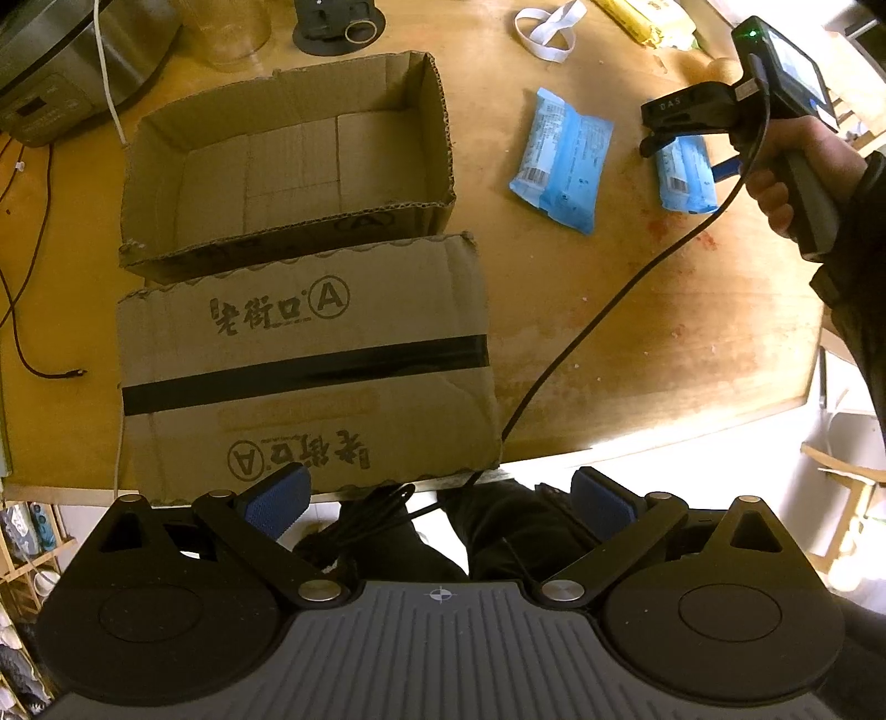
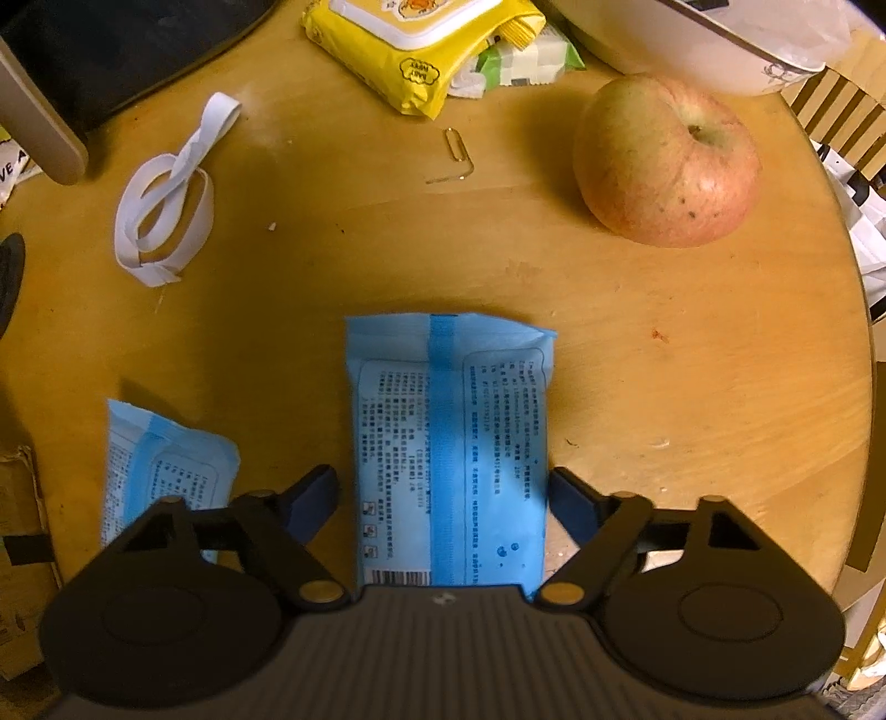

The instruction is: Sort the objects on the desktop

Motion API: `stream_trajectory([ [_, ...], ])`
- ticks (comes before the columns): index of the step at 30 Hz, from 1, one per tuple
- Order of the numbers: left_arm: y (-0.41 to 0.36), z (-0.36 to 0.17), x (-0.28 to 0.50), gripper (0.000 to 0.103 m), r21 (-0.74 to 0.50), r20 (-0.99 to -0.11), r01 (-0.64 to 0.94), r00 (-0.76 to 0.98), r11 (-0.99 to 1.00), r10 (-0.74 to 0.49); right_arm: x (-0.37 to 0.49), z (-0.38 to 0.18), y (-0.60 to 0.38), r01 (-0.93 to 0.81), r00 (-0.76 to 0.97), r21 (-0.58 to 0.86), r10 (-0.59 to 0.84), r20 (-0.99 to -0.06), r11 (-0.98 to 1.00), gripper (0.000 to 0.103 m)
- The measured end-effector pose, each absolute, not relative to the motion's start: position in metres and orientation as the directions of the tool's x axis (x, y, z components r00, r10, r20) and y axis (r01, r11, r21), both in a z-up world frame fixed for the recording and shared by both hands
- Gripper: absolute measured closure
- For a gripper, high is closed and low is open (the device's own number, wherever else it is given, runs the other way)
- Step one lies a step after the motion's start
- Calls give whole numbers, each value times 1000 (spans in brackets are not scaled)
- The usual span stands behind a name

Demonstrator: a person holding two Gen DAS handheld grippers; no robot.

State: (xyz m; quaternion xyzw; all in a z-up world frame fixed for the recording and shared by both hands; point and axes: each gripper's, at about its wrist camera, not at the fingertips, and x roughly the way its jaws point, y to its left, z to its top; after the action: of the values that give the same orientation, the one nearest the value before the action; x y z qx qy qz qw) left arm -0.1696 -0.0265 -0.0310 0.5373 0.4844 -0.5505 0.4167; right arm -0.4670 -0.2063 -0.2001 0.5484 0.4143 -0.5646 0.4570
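Observation:
A blue printed packet [image 2: 448, 443] lies flat on the wooden table, lengthwise between the fingers of my right gripper [image 2: 443, 498]. The dark pads flank its two long edges; a thin strip of table shows by the left pad, and the packet is not squeezed. A second blue packet [image 2: 166, 471] lies to its left. In the left wrist view the right gripper [image 1: 673, 141] points down over one packet [image 1: 686, 177], the other packet [image 1: 562, 160] beside it. My left gripper [image 1: 440, 504] hangs open over the table's near edge, nothing between its blue pads. An open cardboard box [image 1: 166, 183] stands left.
An upturned taped cardboard box [image 1: 304, 365] sits in front of the open one. An apple [image 2: 664, 160], a yellow wipes pack [image 2: 421, 50], a white elastic band [image 2: 166, 205] and a paper clip [image 2: 457, 155] lie beyond the packets. A black cable [image 1: 609, 310] crosses the table. A silver appliance [image 1: 72, 61] stands far left.

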Motion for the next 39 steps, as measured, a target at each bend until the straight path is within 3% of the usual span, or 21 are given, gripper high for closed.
stream_trajectory([
  [19, -25, -29, -166, 0, -91, -995, 979, -82, -183, 55, -465, -195, -208, 972, 20, 35, -67, -998, -234, 41],
  [39, -20, -27, -158, 0, -99, -995, 979, -92, -180, 44, -473, -160, -208, 977, 33, 49, -80, -996, -206, 41],
])
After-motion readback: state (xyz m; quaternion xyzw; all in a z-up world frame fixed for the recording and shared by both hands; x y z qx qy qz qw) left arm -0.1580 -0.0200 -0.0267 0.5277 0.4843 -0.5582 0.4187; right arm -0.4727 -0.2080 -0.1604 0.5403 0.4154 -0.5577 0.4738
